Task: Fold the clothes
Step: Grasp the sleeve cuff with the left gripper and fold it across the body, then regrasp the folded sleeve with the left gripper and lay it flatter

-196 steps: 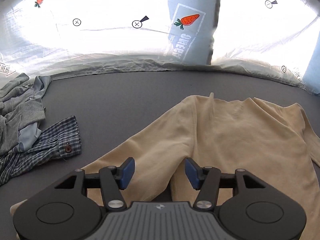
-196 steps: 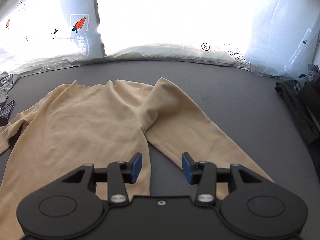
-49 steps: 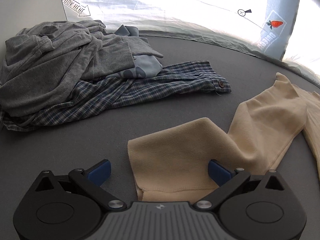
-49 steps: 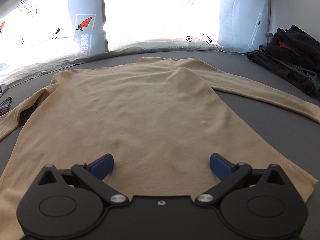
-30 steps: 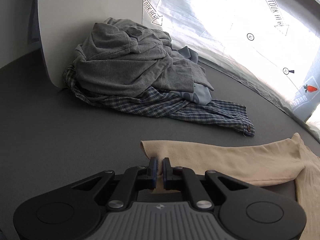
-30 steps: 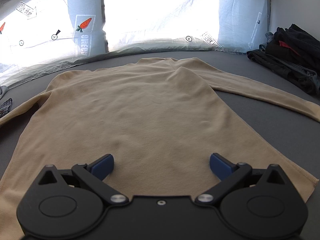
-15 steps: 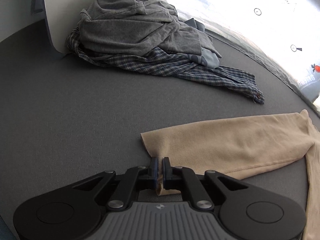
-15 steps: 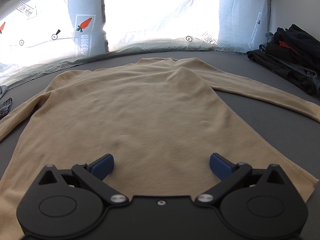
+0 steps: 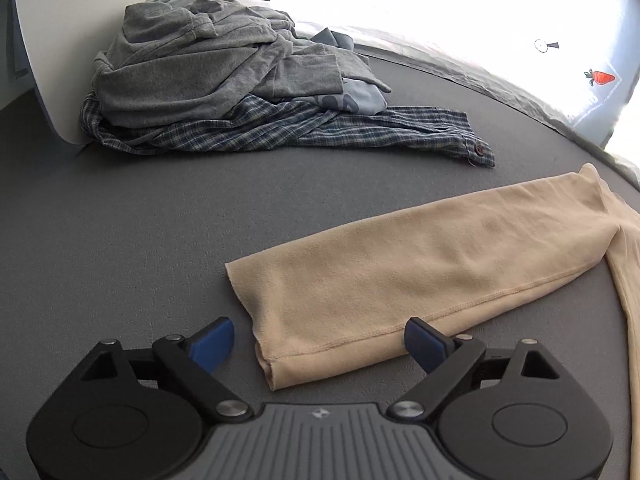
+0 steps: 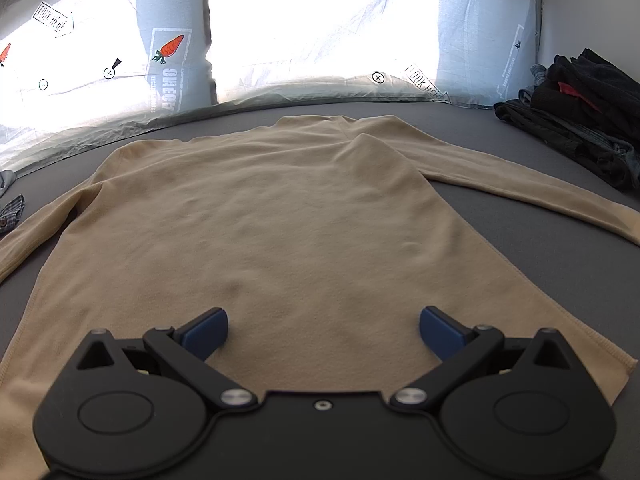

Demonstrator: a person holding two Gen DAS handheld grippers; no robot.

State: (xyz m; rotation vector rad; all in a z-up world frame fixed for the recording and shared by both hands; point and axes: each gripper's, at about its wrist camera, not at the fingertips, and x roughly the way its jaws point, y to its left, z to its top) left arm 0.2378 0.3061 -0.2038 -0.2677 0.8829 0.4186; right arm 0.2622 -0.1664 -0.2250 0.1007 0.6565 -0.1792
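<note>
A beige long-sleeved top lies flat on the grey surface, both sleeves spread outward. Its left sleeve stretches across the left wrist view, cuff nearest me. My left gripper hovers just over that cuff; its jaws are opening wide and the cuff lies loose between them, untouched by the blue pads. My right gripper stands open above the top's lower body near the hem, nothing pinched between its blue pads.
A heap of grey garments on a plaid shirt lies far left against a white panel. Dark clothes are piled at the far right. A printed sheet runs along the back edge.
My left gripper, shut on the sleeve cuff half a second ago, has opened and let it go; the sleeve now lies straight and flat. The right gripper has stayed where it was.
</note>
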